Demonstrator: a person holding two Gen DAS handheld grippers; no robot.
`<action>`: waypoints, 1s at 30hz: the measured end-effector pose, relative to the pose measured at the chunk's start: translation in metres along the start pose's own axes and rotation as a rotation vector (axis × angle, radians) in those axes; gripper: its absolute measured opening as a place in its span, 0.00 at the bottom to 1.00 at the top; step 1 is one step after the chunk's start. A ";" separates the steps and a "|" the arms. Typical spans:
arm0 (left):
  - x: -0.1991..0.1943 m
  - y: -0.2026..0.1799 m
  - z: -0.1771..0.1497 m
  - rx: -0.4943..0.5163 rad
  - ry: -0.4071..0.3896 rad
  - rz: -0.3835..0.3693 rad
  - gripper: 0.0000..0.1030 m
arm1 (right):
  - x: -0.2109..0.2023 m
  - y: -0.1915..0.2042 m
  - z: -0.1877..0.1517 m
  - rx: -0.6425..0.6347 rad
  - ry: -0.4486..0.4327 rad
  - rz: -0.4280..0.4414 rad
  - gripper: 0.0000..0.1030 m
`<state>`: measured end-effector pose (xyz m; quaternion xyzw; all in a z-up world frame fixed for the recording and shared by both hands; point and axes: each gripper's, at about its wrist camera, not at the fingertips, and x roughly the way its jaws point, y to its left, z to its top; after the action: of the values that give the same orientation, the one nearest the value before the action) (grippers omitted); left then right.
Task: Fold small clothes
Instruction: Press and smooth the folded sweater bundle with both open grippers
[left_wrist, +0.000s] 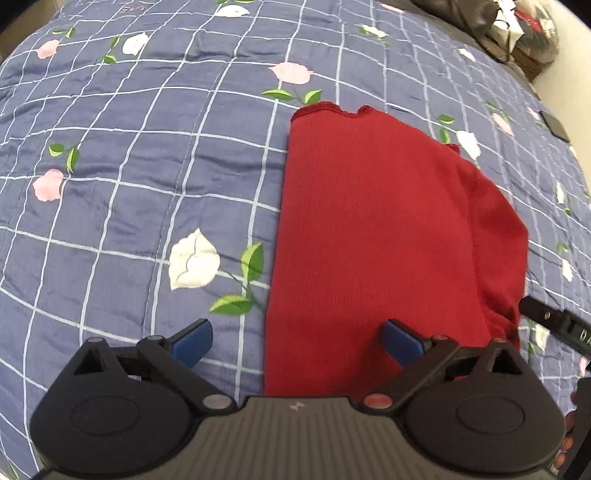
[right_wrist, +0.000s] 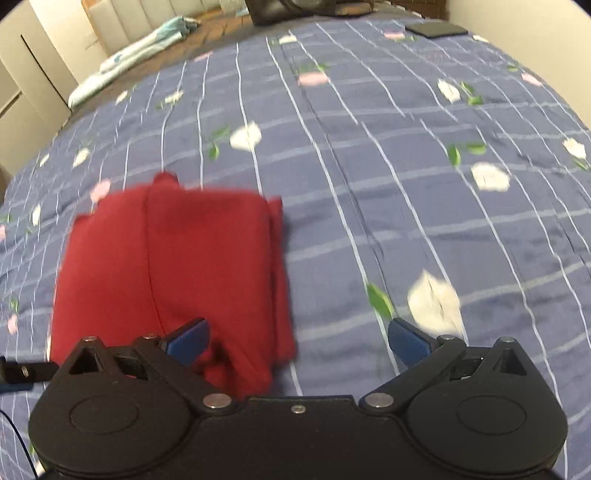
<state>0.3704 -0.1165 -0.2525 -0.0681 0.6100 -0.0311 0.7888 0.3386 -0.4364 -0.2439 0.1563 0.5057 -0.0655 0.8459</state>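
A red knit garment lies folded flat on the blue checked floral bedspread. In the left wrist view my left gripper is open and empty, with its blue fingertips astride the garment's near left edge. In the right wrist view the same garment lies at the left, blurred. My right gripper is open and empty over the garment's near right corner. The right gripper's finger also shows at the right edge of the left wrist view.
A dark flat phone-like object lies on the far bedspread. A light blue cloth lies at the bed's far left edge beside white cabinets. Dark bags sit beyond the bed's far right corner.
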 end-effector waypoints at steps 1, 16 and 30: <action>0.002 0.000 0.001 -0.007 0.003 0.002 0.98 | 0.003 0.003 0.005 -0.006 -0.002 -0.007 1.00; 0.013 -0.006 -0.004 -0.012 0.069 0.035 0.99 | 0.045 0.007 0.016 -0.133 0.076 -0.124 1.00; -0.005 -0.009 -0.011 -0.013 0.046 0.058 0.99 | 0.037 0.001 0.008 -0.125 0.084 -0.121 1.00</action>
<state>0.3587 -0.1255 -0.2489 -0.0546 0.6300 -0.0059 0.7746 0.3635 -0.4361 -0.2725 0.0750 0.5523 -0.0781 0.8265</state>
